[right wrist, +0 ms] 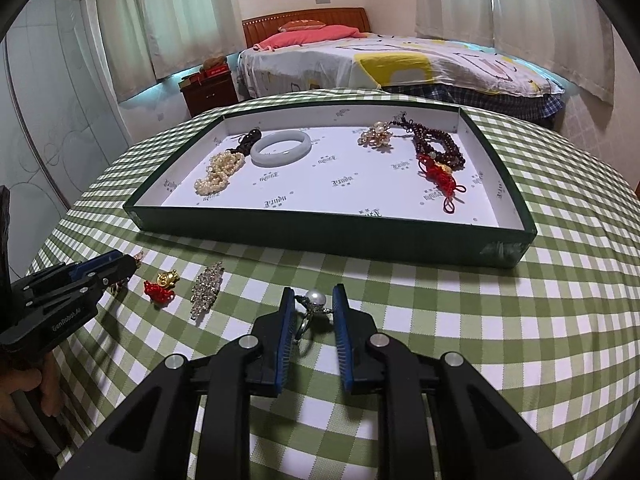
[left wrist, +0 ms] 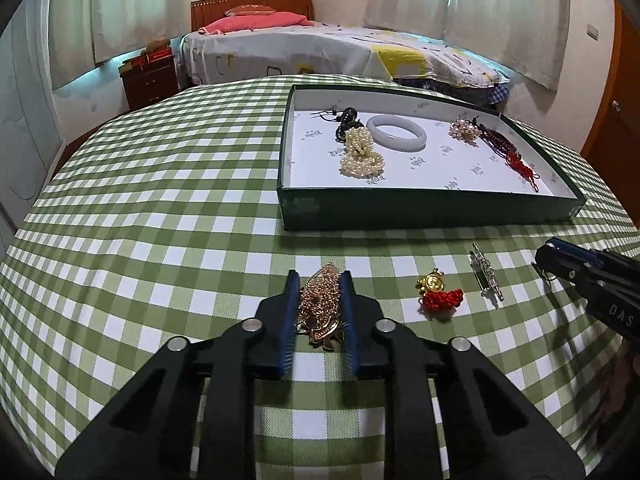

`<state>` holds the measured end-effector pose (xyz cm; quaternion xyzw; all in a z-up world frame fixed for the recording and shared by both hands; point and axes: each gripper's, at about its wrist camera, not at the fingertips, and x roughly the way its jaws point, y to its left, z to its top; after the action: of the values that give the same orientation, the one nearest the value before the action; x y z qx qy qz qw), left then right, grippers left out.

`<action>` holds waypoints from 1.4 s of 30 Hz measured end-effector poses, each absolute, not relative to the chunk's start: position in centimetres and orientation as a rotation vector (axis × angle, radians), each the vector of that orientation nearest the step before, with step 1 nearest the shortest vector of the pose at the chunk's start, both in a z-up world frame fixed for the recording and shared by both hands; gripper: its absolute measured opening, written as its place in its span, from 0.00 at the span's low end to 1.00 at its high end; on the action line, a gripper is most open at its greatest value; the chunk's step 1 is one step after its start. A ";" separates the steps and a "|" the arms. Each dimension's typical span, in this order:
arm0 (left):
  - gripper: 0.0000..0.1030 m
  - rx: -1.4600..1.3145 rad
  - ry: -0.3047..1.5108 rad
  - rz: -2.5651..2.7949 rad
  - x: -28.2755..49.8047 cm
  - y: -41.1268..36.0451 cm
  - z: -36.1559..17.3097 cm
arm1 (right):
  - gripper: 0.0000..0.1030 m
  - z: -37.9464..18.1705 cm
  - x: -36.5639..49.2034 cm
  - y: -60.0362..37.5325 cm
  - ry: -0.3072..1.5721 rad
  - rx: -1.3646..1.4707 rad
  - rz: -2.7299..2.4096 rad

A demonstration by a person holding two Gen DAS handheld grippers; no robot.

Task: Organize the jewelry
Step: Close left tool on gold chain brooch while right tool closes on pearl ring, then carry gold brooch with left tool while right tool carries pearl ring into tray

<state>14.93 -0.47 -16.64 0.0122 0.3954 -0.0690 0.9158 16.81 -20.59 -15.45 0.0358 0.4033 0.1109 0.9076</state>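
My left gripper (left wrist: pixel 320 280) has its blue pads on both sides of a rose-gold chain pile (left wrist: pixel 323 304) on the checked cloth, pressing against it. My right gripper (right wrist: pixel 312 294) straddles a silver pearl ring (right wrist: pixel 313 304); its left pad touches the ring, the right pad stands apart. A green tray (right wrist: pixel 332 236) holds a pearl strand (right wrist: pixel 218 176), a white jade bangle (right wrist: pixel 281 147), a pearl brooch (right wrist: pixel 375 134) and dark red beads with a red tassel (right wrist: pixel 440 160). A gold charm on red knot (left wrist: pixel 438 292) and a rhinestone clip (left wrist: pixel 486 272) lie between the grippers.
The green-and-white checked cloth (left wrist: pixel 160 220) covers the table. The tray (left wrist: pixel 424 210) sits at the far right side in the left wrist view. A bed (left wrist: pixel 320 52) and a wooden nightstand (left wrist: pixel 148 80) stand behind the table.
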 end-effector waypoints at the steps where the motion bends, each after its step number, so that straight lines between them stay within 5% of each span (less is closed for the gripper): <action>1: 0.18 0.031 0.811 -0.141 14.8 -0.6 -16.6 | 0.20 -15.4 16.8 -20.6 0.832 0.075 0.229; 42: 0.15 -0.022 0.577 -0.251 17.4 -3.2 -7.1 | 0.19 -8.6 17.6 -24.3 0.626 0.093 0.143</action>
<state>17.39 -3.19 -7.14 -0.0110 0.2838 -0.1236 0.9508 17.60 -24.26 -8.59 0.0459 0.3076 0.0703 0.9478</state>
